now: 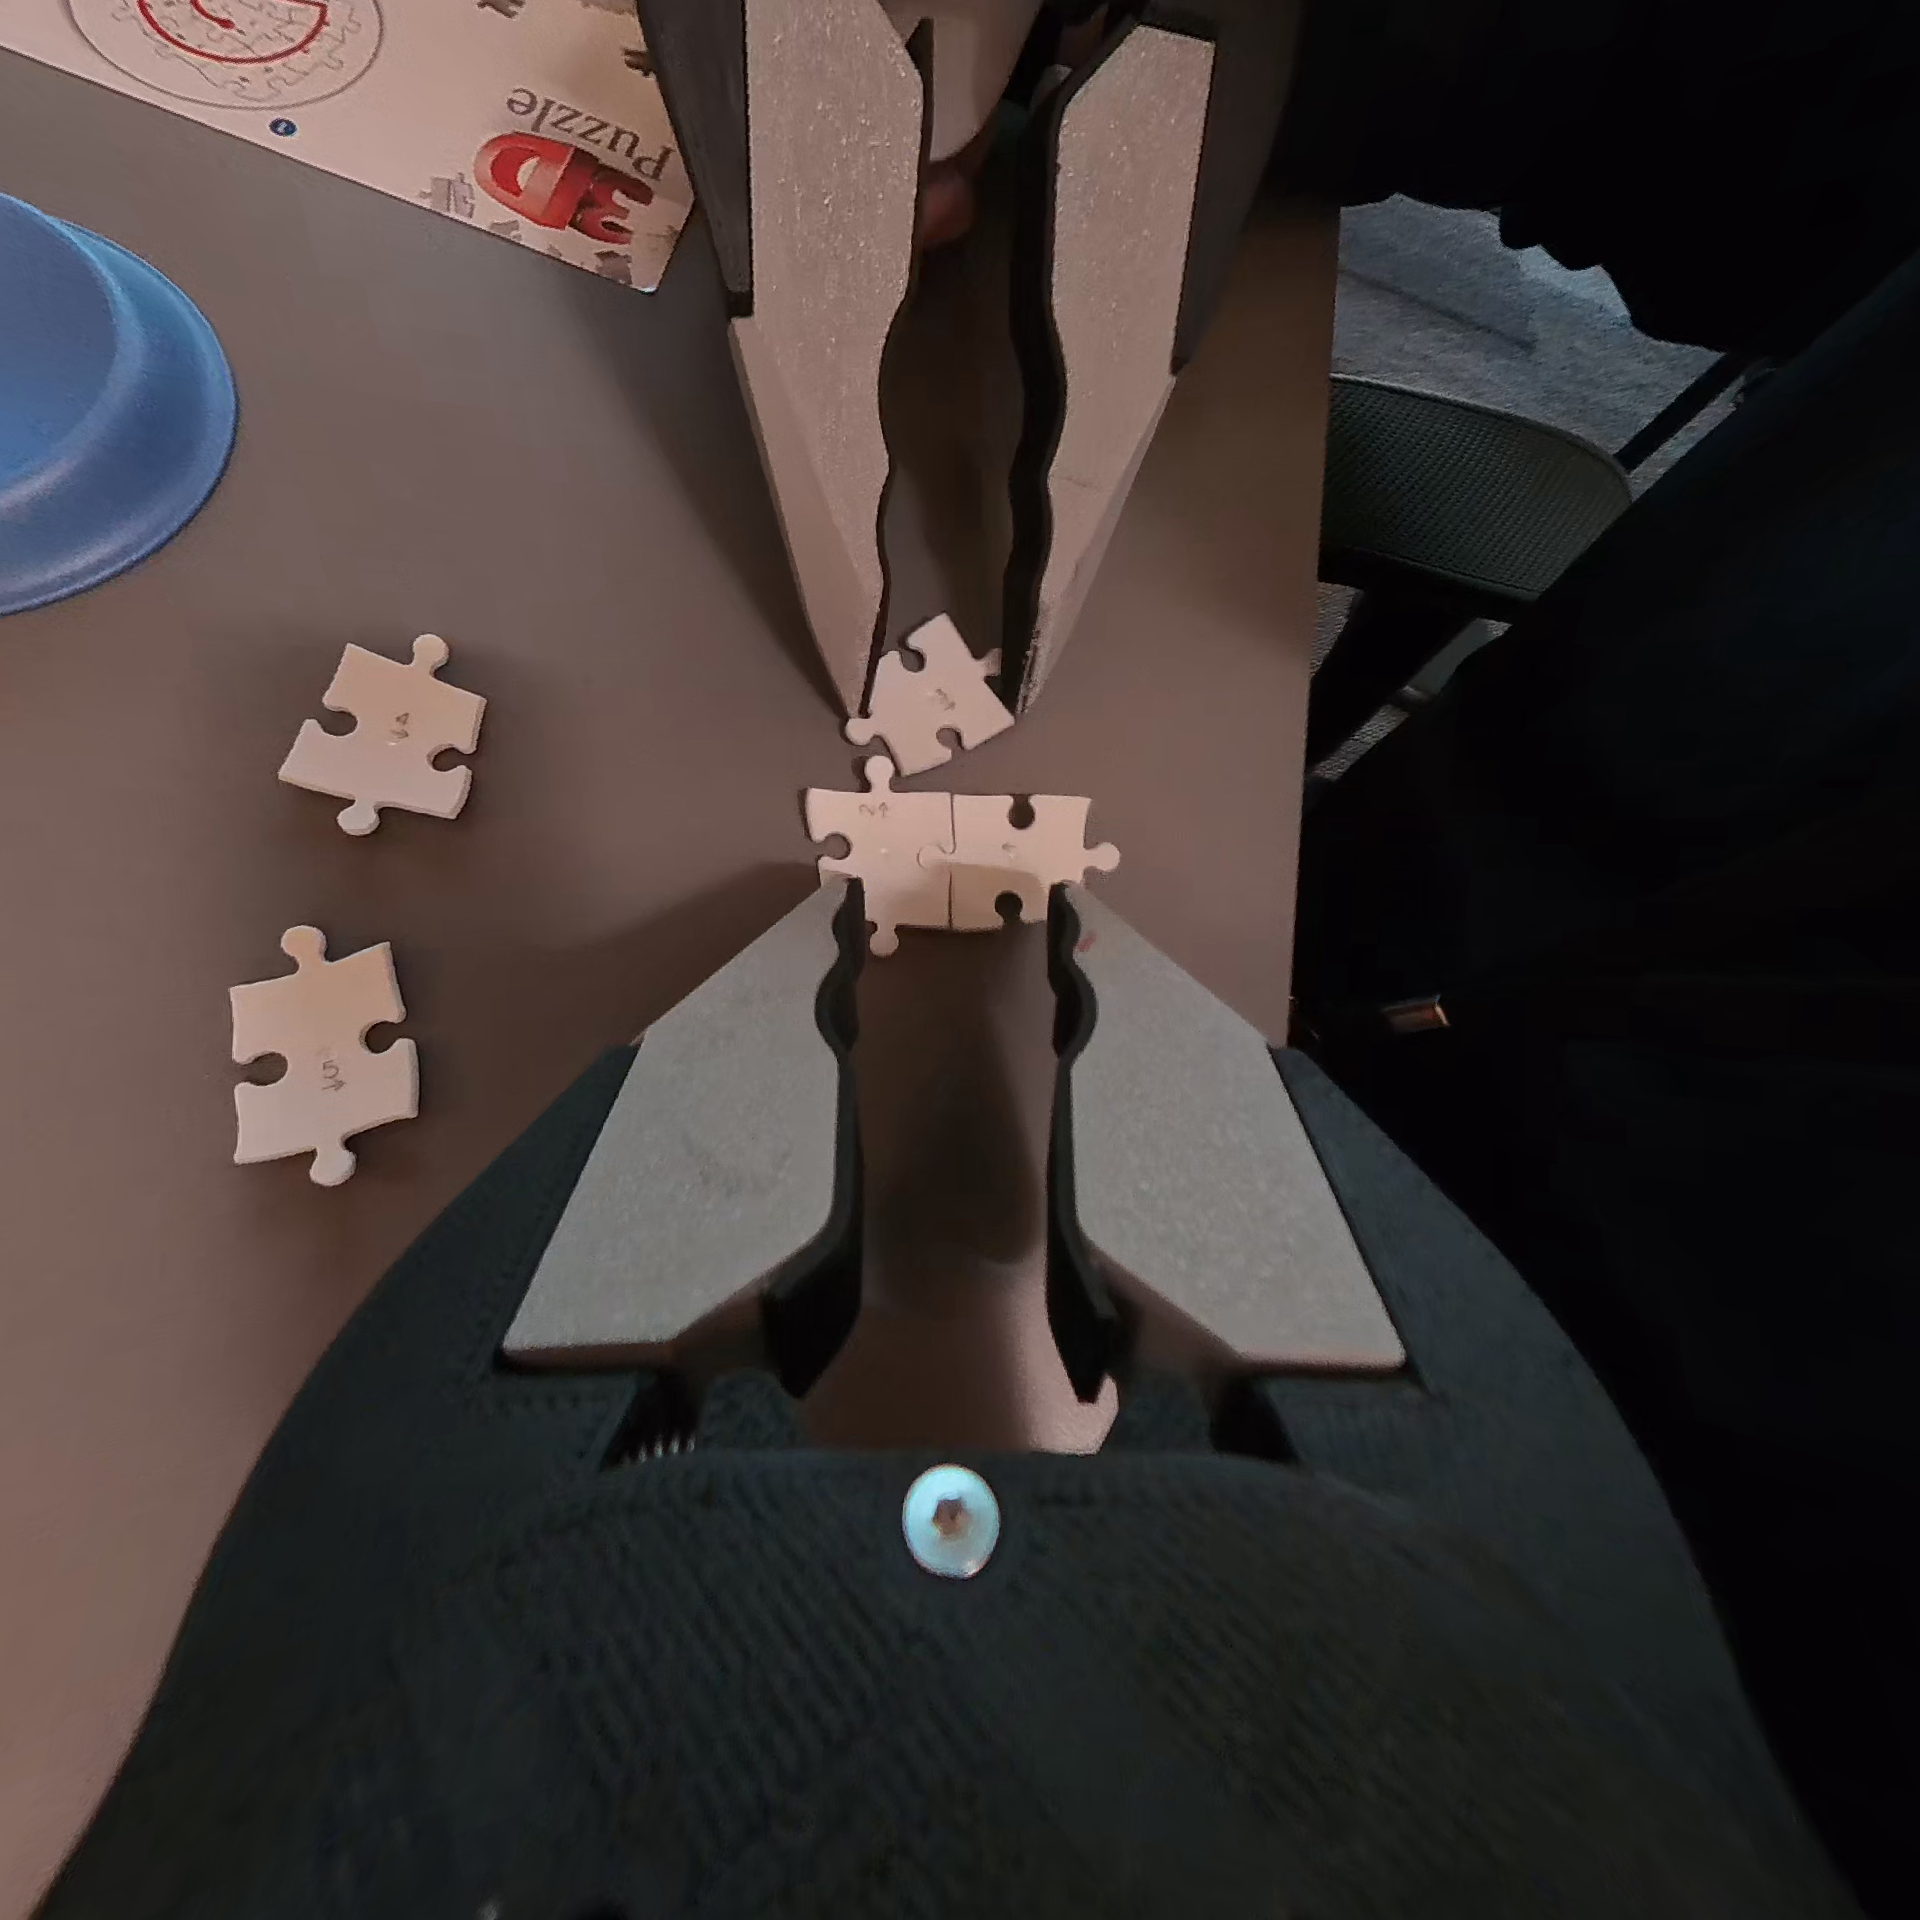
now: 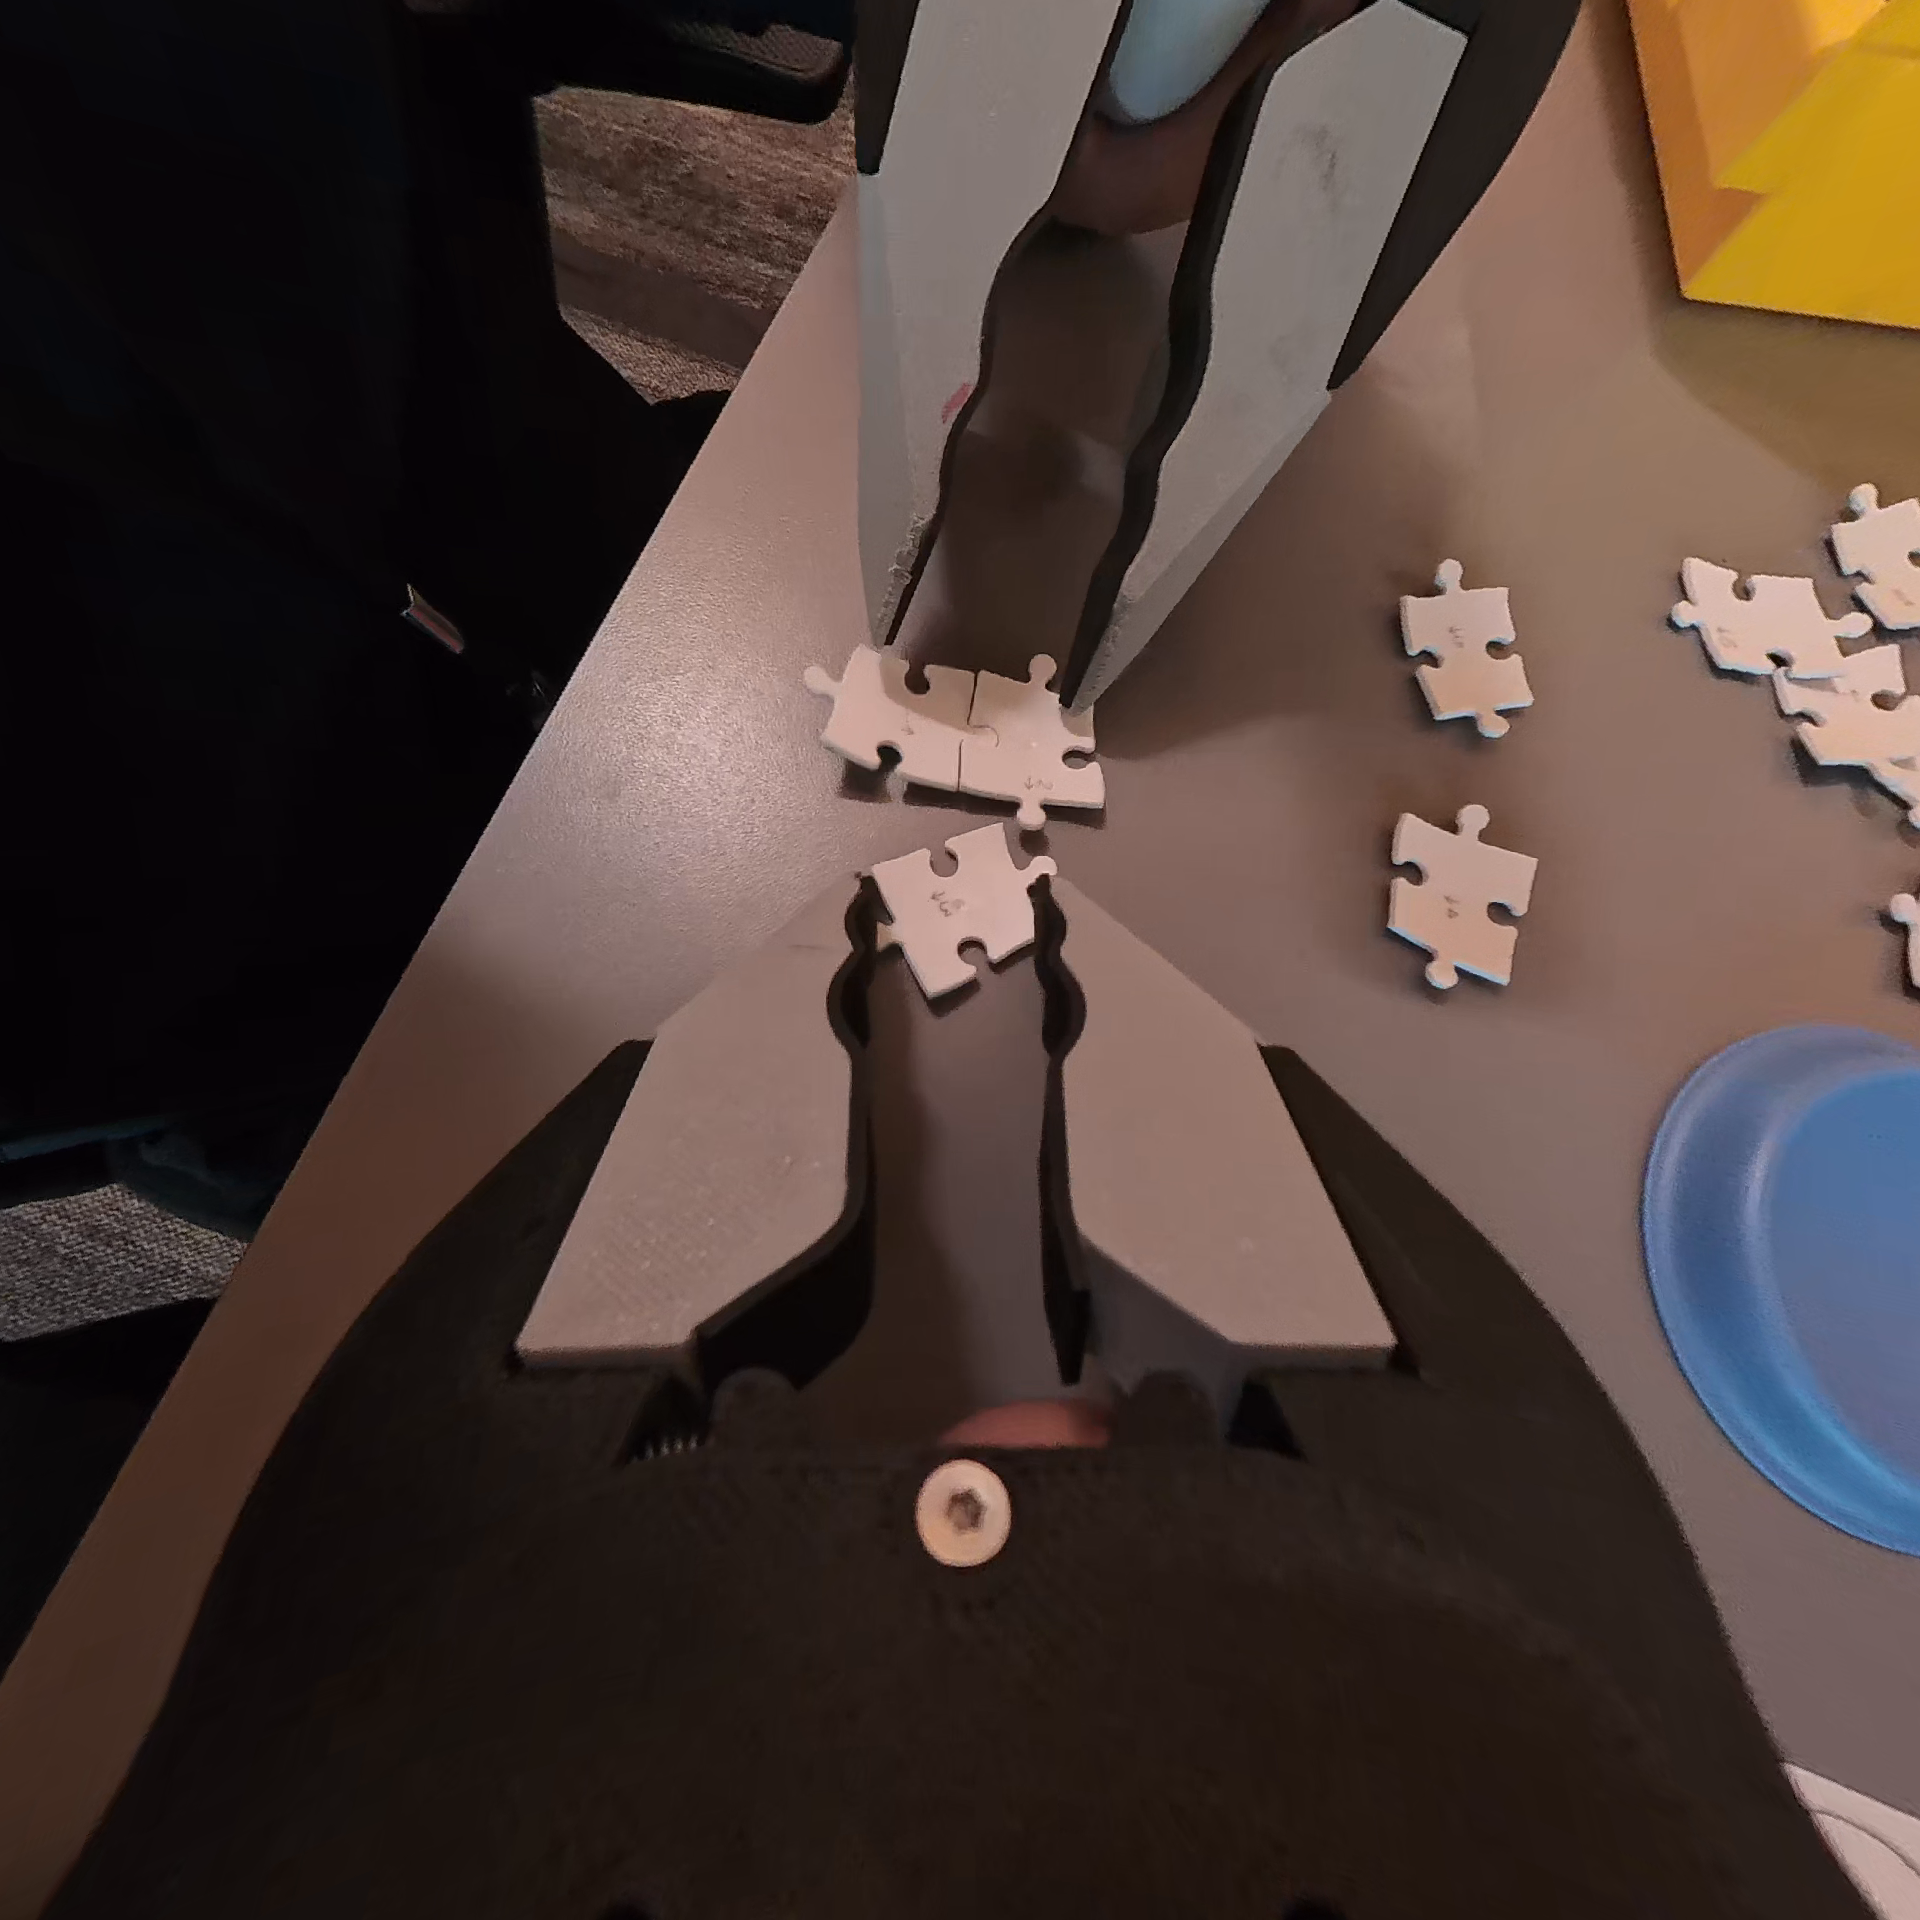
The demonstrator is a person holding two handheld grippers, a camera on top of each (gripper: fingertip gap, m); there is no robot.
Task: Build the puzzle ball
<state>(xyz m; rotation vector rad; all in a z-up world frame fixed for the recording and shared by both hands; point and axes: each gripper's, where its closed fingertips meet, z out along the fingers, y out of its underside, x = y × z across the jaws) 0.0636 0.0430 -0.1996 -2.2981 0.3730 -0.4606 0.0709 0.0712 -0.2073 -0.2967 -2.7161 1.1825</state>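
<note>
Puzzle pieces sit at the near edge of the table (image 1: 582, 499): a joined pair (image 1: 951, 857) lies between the tips of the left gripper (image 1: 954, 904), whose fingers (image 1: 727, 1039) close narrowly on its two sides and hold it. In the right wrist view the same pair (image 2: 961, 738) rests flat at those tips, right by the table edge.

The right gripper (image 2: 951, 904) clamps a single piece (image 2: 956, 904) between its fingers (image 2: 1143, 1039), tilted askew. That piece (image 1: 930, 694) is just short of the pair; one knob of the pair nearly meets it, though whether they touch is hard to tell.

Further out, two loose pieces (image 1: 384, 732) (image 1: 322, 1055) lie apart from each other, white side up. Beyond them in the right wrist view a small heap of pieces (image 2: 1829, 665) lies near the frame edge. A blue dish (image 2: 1787, 1278) stands nearby, a printed sheet (image 1: 416, 114) lies at the far side, and a yellow box (image 2: 1787, 135) is at the corner.
</note>
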